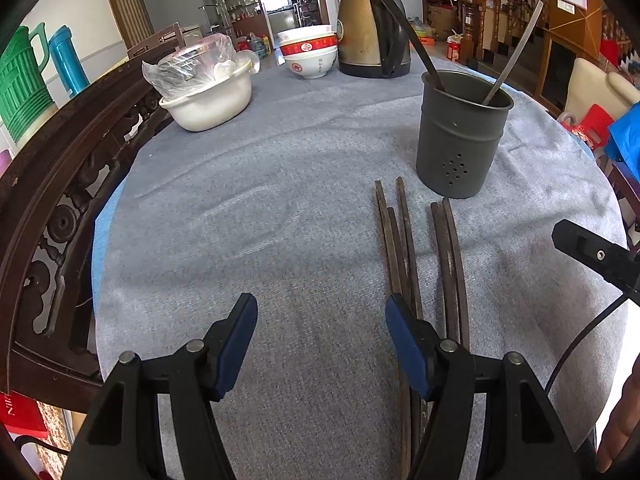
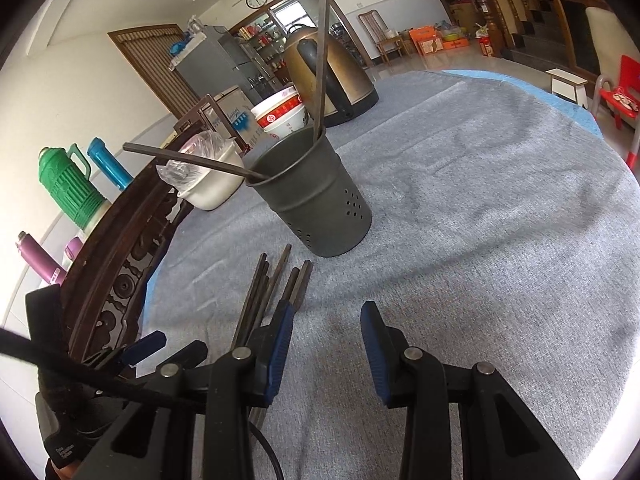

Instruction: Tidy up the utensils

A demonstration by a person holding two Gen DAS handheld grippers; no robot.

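Note:
Several dark chopsticks (image 1: 408, 248) lie side by side on the grey tablecloth, just in front of a dark grey perforated utensil holder (image 1: 460, 136). Two chopsticks (image 1: 508, 64) stand in the holder, leaning apart. My left gripper (image 1: 322, 310) is open and empty above the cloth, its right finger over the near ends of the lying chopsticks. In the right wrist view the holder (image 2: 320, 204) stands ahead and the chopsticks (image 2: 276, 284) lie to the left. My right gripper (image 2: 326, 320) is open and empty, just right of the chopsticks.
A brass kettle (image 1: 372, 36), stacked red-and-white bowls (image 1: 308, 50) and a white basin with a plastic bag (image 1: 208, 96) stand at the table's far side. A carved wooden chair back (image 1: 60, 200) borders the left edge. Thermos flasks (image 2: 72, 184) stand beyond it.

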